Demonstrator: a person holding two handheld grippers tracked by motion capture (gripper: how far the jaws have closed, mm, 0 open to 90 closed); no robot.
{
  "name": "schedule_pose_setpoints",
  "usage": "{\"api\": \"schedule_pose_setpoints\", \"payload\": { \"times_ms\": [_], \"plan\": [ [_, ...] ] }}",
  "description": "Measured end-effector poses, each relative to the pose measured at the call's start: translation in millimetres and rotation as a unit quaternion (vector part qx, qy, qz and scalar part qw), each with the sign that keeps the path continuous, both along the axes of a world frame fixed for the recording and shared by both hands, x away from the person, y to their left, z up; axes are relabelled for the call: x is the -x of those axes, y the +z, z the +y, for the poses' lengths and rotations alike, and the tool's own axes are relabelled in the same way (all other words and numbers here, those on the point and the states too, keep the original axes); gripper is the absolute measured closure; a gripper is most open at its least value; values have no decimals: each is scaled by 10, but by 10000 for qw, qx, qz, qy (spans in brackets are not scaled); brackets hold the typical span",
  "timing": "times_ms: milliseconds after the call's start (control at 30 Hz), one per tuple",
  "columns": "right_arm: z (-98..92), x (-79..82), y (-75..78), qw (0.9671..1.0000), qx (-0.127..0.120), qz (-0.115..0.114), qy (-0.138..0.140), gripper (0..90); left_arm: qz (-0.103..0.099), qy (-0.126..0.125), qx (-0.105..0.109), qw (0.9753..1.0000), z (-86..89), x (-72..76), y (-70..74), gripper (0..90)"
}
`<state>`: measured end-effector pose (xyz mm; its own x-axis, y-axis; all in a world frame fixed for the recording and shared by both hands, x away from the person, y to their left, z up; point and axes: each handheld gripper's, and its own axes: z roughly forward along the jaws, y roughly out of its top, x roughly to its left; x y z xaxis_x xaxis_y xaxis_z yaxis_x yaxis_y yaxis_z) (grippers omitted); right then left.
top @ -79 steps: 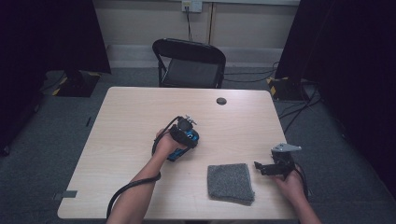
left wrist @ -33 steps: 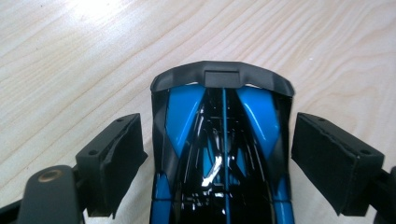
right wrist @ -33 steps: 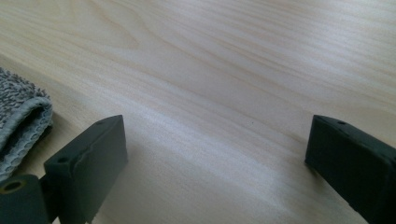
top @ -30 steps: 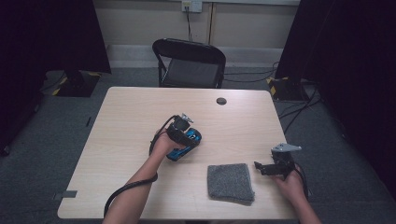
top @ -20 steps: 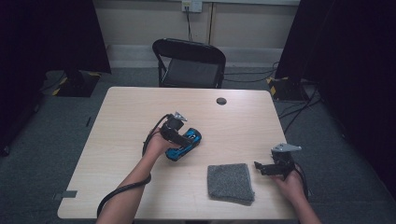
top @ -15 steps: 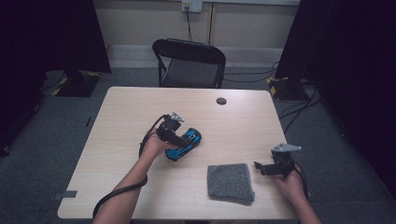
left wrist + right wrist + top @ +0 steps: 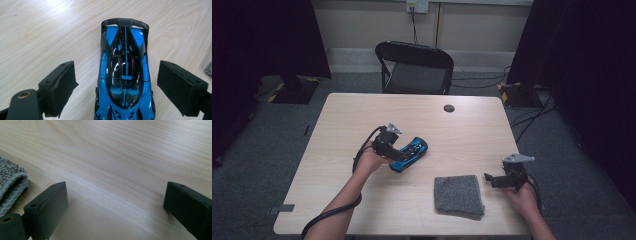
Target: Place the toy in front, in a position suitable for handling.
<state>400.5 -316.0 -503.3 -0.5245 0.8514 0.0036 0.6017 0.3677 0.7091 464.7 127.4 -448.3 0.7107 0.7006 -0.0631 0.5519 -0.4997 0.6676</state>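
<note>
- One wooden table (image 7: pixel 337 150) is carrying everything, with a black chair (image 7: pixel 414 67) standing behind its far edge.
- A grey cloth (image 7: pixel 458 196) is lying flat near the front edge, just beside the right gripper (image 7: pixel 490 179), whose jaws are gaping wide over bare wood, gripping nothing.
- A blue toy car (image 7: pixel 125 75) is sitting near the table's middle, lying lengthwise between the jaws of the left gripper (image 7: pixel 116 86); they are standing spread on either side of it, clear of its flanks, with its spoiler pointing away.
</note>
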Motion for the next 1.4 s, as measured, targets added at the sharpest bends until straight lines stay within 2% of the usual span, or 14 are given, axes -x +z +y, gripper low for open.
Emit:
{"api": "schedule_pose_setpoints", "payload": {
  "times_ms": [300,567,700,967,1033,1067,1167,1233,1367,1400],
  "plan": [
    [0,0,0,10000,0,0,-1,48,89,-20,1,10000,66,136,-101,151],
    [0,0,0,10000,0,1,-1,48,147,69,37,9999,159,208,-222,157],
    [0,0,0,10000,0,1,0,48,190,35,142,9997,183,230,-284,153],
    [0,1,0,10000,0,1,-3,48,179,-74,119,9997,168,237,-379,158],
    [0,1,0,10000,-1,0,-3,48,183,-88,172,9996,171,247,-426,158],
    [0,1,0,10000,-1,0,-4,48,171,-93,144,9997,172,253,-446,159],
    [0,0,0,10000,0,0,-3,48,41,-125,248,9996,181,275,-482,162],
    [0,1,0,10000,-1,1,-3,48,35,-109,260,9996,182,279,-484,162],
    [0,1,0,10000,0,0,-3,48,-300,-301,72,9991,183,327,-520,171],
    [0,1,0,10000,0,0,-3,48,-333,-325,75,9989,191,333,-523,182]
  ]
}}
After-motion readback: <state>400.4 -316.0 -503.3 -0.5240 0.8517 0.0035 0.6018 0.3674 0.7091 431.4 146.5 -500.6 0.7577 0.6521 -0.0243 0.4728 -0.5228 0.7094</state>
